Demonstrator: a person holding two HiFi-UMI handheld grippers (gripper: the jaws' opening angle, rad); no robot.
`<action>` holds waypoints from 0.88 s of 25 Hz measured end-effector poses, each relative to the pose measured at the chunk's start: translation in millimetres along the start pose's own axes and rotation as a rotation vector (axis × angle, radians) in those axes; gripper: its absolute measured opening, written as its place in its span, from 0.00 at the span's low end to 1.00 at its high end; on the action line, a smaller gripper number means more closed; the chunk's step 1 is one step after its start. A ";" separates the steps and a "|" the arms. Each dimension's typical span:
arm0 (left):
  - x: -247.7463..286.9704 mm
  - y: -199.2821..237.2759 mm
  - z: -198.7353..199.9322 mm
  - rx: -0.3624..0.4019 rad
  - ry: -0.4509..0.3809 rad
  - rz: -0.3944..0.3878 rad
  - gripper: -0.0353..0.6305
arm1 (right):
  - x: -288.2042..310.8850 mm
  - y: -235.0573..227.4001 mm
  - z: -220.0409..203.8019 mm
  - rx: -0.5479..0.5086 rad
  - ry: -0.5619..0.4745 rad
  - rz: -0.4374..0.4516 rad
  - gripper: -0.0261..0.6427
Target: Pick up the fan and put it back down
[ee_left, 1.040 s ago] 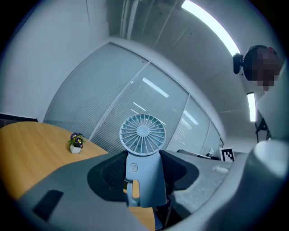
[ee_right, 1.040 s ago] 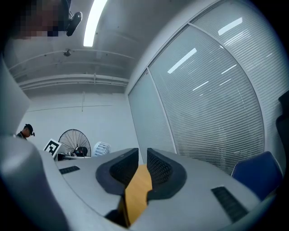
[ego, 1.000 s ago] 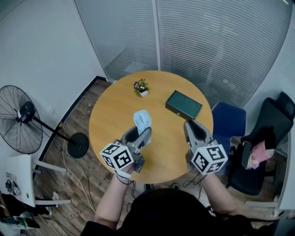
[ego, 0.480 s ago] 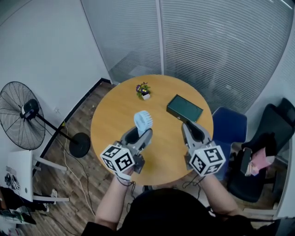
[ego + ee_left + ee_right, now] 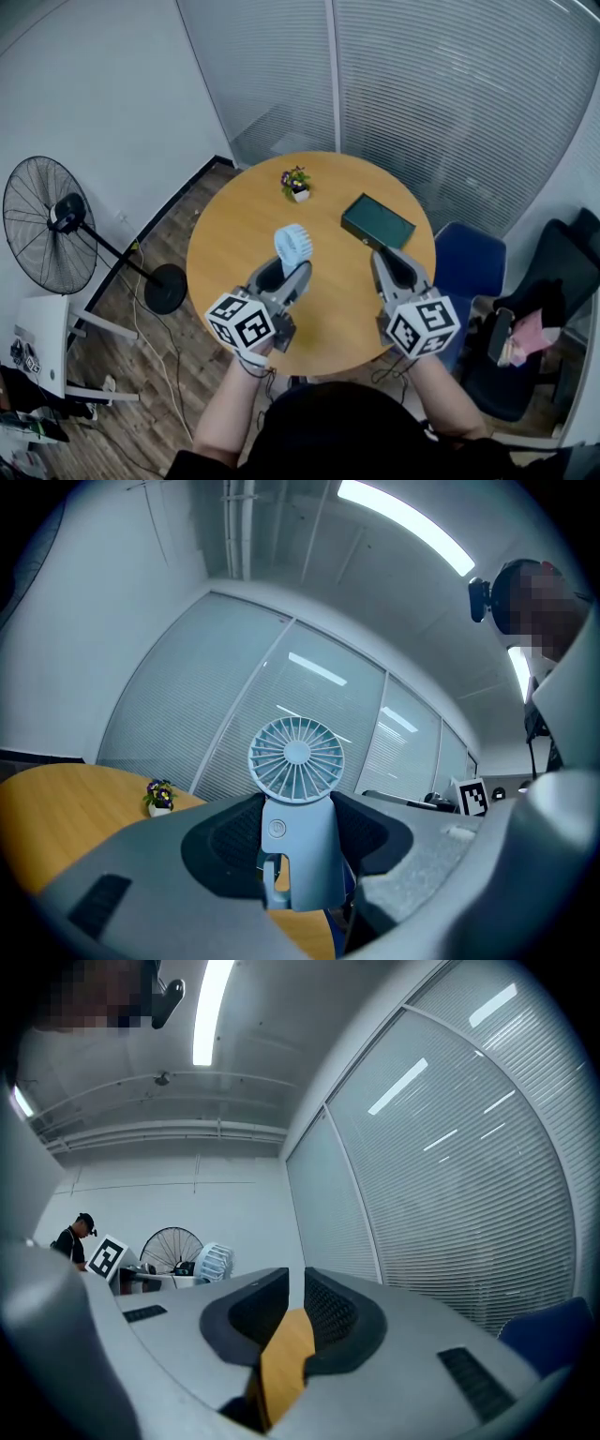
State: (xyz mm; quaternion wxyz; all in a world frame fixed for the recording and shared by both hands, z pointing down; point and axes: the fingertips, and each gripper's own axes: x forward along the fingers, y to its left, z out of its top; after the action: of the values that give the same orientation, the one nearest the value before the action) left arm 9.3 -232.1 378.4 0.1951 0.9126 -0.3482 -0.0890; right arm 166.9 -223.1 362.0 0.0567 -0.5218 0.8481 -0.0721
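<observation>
My left gripper (image 5: 286, 272) is shut on the handle of a small pale-blue hand fan (image 5: 292, 246). It holds the fan upright over the near half of the round wooden table (image 5: 234, 220). In the left gripper view the round grille of the fan (image 5: 296, 759) rises above the gripper (image 5: 298, 817), and both pads press on the handle. The wood showing below its base suggests it is off the tabletop. My right gripper (image 5: 395, 263) hovers at the table's near right edge. Its jaws (image 5: 296, 1290) have just been closing, leaving a narrow slit with nothing between them.
A small potted plant (image 5: 298, 182) and a dark green box (image 5: 378, 221) sit on the far half of the table. A large black floor fan (image 5: 42, 225) stands at the left. A blue chair (image 5: 473, 262) and a black chair (image 5: 553, 309) stand at the right.
The whole view has drifted slightly. My left gripper still holds the fan, and both grippers keep about the same places in the picture.
</observation>
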 end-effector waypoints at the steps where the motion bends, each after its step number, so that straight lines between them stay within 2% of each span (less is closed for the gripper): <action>1: 1.1 0.2 -0.7 -0.001 0.001 0.002 0.38 | 0.5 -0.8 -0.2 -0.001 0.001 0.002 0.12; 11: 8.5 14.9 2.2 -0.005 0.009 -0.007 0.38 | 15.8 -1.6 -2.0 0.001 0.003 -0.004 0.11; 22: 6.4 67.7 8.2 -0.025 0.042 -0.027 0.38 | 53.2 13.7 -12.8 -0.004 0.023 -0.050 0.08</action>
State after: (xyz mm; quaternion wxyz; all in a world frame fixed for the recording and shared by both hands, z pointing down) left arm -29.1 -285.0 399.1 0.2124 0.9163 -0.3307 -0.0769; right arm 128.9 -263.7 371.0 0.0440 -0.5422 0.8355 -0.0776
